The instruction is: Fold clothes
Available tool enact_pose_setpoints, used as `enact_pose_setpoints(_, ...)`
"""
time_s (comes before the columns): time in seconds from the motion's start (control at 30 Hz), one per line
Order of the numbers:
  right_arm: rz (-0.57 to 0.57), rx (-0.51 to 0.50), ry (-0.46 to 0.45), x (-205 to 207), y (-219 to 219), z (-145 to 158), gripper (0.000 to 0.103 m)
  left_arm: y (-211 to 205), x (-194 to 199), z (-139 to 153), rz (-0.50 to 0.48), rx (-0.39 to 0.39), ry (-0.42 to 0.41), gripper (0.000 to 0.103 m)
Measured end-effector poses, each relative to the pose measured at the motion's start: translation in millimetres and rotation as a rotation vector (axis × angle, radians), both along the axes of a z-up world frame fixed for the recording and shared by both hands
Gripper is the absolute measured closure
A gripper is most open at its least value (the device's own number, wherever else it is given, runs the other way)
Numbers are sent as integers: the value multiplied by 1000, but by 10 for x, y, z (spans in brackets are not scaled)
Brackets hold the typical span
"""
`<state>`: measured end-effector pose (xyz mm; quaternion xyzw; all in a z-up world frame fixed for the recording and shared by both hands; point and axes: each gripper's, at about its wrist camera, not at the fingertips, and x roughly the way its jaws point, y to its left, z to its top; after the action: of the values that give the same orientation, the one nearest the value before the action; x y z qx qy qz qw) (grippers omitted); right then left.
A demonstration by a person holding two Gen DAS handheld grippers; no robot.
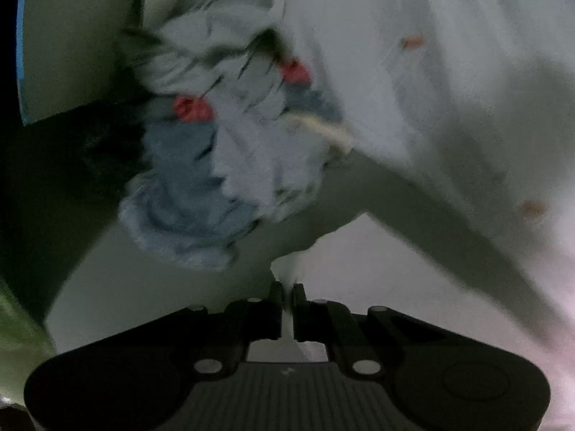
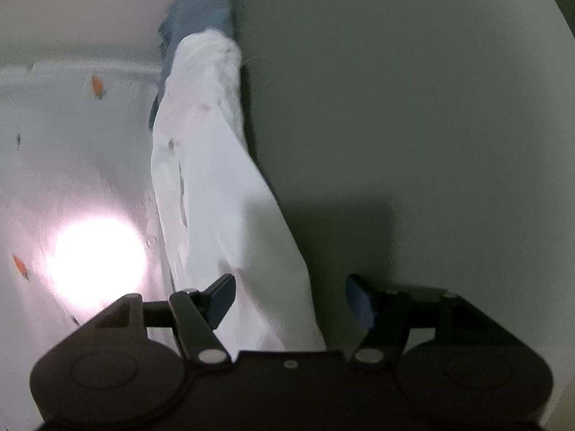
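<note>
While the left tool [image 1: 286, 292] sits pinched nearly shut on a thin corner of the white garment [image 1: 413, 82], the cloth fans out ahead of it and to its right, so the fold is, as I judge it, at its gathering stage. The right tool [image 2: 289, 300] stands wide, its blue-padded fingers [image 2: 361, 303] apart on either side of a hanging fold of the same white garment [image 2: 215, 179], which lies between them without being pressed.

To do this step well, the right tool should close on the hem only once the fabric's edge sits squarely between the pads, taking as little cloth as the left has taken; then both should draw apart evenly to keep the edge taut, or the thin cloth will sag and crease.

The garment looks light and soft, slightly sheer where a bright glare falls on it, with small orange motifs [image 2: 96, 85] scattered over it. Ahead of the left tool lies a bunched blue-grey cloth [image 1: 201, 165], fluffier in texture, with red spots; I cannot tell what it is. Beneath everything the surface [image 2: 431, 107] is plain, pale and smooth.
</note>
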<state>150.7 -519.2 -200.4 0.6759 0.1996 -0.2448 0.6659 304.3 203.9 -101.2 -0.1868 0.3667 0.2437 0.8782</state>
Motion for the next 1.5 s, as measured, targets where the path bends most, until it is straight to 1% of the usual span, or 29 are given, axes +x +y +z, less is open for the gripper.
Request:
enact_pose_setpoints(0.07,51,-57,24,50,22,55,32,40,43,-364,-22,11,118,94)
enact_pose_setpoints(0.1,93,-106,55,94,43,115,28,49,57,-509,-35,23,167,88)
enact_pose_setpoints(0.13,138,-161,90,143,68,184,26,42,53,-579,-37,37,196,84)
enact_pose_setpoints(0.17,184,-216,125,193,92,253,19,27,40,-606,-31,53,213,83)
enact_pose_setpoints(0.2,234,-298,179,236,137,341,13,11,22,-591,-21,63,213,78)
enact_pose_setpoints(0.23,283,-401,238,270,197,437,12,-4,2,-553,-8,70,203,68)
enact_pose_setpoints(0.27,326,-496,283,297,263,513,11,-33,8,-540,-14,81,203,61)
enact_pose_setpoints(0.3,380,-607,331,340,341,587,11,-69,30,-542,-30,95,208,50)
enact_pose_setpoints(0.33,429,-697,368,363,426,630,11,-105,52,-544,-46,109,212,43)
enact_pose_setpoints(0.37,488,-788,408,387,526,653,11,-141,74,-545,-63,124,217,41)
enact_pose_setpoints(0.43,609,-929,469,454,710,644,11,-212,118,-549,-96,152,227,39)
enact_pose_setpoints(0.47,661,-985,490,447,802,618,10,-252,147,-575,-112,164,241,38)
enact_pose_setpoints(0.5,725,-1052,515,529,846,587,10,-294,181,-617,-128,175,260,35)
enact_pose_setpoints(0.53,780,-1111,534,486,990,533,10,-336,215,-658,-145,186,280,33)
enact_pose_setpoints(0.6,889,-1219,561,498,1239,437,10,-387,273,-733,-162,207,308,30)
enact_pose_setpoints(0.67,975,-1304,577,552,1427,377,10,-415,318,-790,-168,226,328,25)
enact_pose_setpoints(0.7,994,-1351,587,575,1496,359,10,-413,330,-801,-163,234,333,20)
enact_pose_setpoints(0.73,1005,-1400,597,598,1558,344,10,-411,342,-811,-159,242,337,17)
enact_pose_setpoints(0.77,1017,-1450,607,620,1620,328,9,-396,356,-816,-155,243,340,16)
enact_pose_setpoints(0.87,998,-1483,565,717,1623,390,9,-338,356,-821,-143,225,339,11)
enact_pose_setpoints(0.9,968,-1480,533,741,1593,463,9,-322,353,-822,-140,218,336,8)
enact_pose_setpoints(0.97,890,-1460,456,737,1525,639,9,-286,342,-823,-133,199,328,7)
enact_pose_setpoints(1.07,711,-1378,334,844,1397,930,9,-237,330,-839,-115,169,318,4)
enact_pose_setpoints(1.13,640,-1301,287,941,1260,1060,8,-220,335,-854,-107,164,320,1)
enact_pose_setpoints(1.2,628,-1282,291,1015,1219,1084,8,-204,342,-860,-110,160,322,0)
enact_pose_setpoints(1.27,647,-1323,336,990,1265,1035,8,-187,339,-866,-113,152,320,0)
enact_pose_setpoints(1.33,690,-1343,392,907,1294,917,8,-176,325,-872,-109,142,314,0)
enact_pose_setpoints(1.4,735,-1321,427,697,1372,791,8,-170,311,-876,-100,135,309,0)
enact_pose_setpoints(1.5,800,-1273,475,489,1412,550,8,-185,317,-877,-95,144,312,0)
